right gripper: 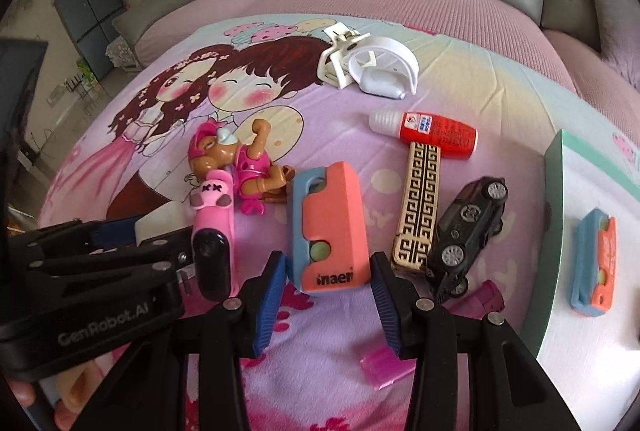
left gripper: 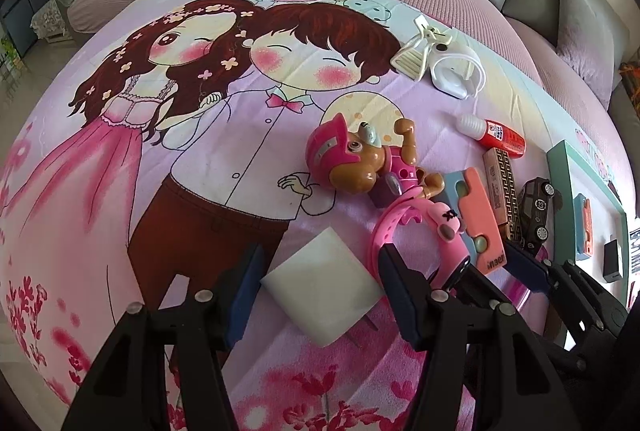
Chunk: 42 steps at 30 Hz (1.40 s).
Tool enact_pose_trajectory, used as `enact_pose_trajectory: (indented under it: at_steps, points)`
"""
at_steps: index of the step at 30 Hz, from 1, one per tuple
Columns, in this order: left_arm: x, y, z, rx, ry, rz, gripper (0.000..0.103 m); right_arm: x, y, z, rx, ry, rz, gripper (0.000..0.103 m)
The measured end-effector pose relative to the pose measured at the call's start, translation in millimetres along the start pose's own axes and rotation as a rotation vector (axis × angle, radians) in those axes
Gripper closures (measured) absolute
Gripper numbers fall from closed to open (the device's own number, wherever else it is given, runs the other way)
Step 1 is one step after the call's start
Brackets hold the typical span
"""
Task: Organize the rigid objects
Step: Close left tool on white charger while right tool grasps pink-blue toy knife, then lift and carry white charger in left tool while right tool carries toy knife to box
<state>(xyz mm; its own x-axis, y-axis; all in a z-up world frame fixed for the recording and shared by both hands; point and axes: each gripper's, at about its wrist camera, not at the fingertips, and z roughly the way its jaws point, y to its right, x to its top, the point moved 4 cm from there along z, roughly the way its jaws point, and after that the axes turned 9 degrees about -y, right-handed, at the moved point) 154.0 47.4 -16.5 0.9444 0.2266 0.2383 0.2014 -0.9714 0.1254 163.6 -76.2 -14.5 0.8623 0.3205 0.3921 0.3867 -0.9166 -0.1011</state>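
Bed with cartoon-print blanket (right gripper: 320, 351), grey sofa behind. Right gripper (right gripper: 326, 295) jaws released, straddling near end of coral-and-blue plastic case (right gripper: 330, 227), likely lining up grasp. Left gripper (left gripper: 318, 295) left of case, jaws released around white foam block (left gripper: 326, 291).

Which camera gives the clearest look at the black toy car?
The right wrist view: the black toy car lies on its side there, wheels and underside in plain sight beside the patterned harmonica. In the left wrist view the black toy car is small, stretched near the right edge and partly behind the harmonica.
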Motion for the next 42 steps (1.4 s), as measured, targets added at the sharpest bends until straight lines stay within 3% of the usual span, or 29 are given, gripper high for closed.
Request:
enact_pose_trajectory:
  at_steps: [5, 11, 23, 42]
  points:
    - [-3, -4, 1, -0.001, -0.009, 0.0, 0.042, 3, -4, 7, -0.049, 0.026, -0.027, 0.055]
    - [-4, -7, 1, -0.004, -0.01, 0.0, 0.042, 3, -4, 7, -0.049, 0.035, -0.023, 0.056]
    - [-1, 0, -14, -0.024, 0.041, 0.012, 0.053, -3, 5, -4, 0.01, 0.03, 0.032, 0.058]
    - [6, 16, -53, -0.041, 0.165, 0.048, 0.056, -3, 22, -46, 0.059, 0.132, 0.09, 0.058]
